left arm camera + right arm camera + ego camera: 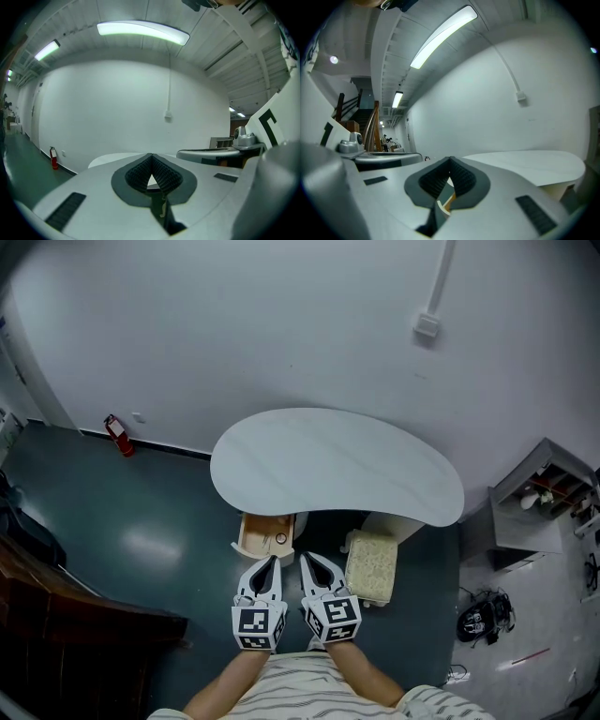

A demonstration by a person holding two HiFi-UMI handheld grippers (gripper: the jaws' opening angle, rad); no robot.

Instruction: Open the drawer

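Wooden drawer (266, 534) juts from beneath the table (337, 465), seemingly pulled out, so the left gripper (273, 562) and right gripper (306, 560) hang side by side just short of it, jaws together on nothing, apparently unneeded.

Nothing readable here tbh, no words, numbers or logos. The white marker cubes on the left gripper (273, 562) and right gripper (304, 558) only show black square patterns.
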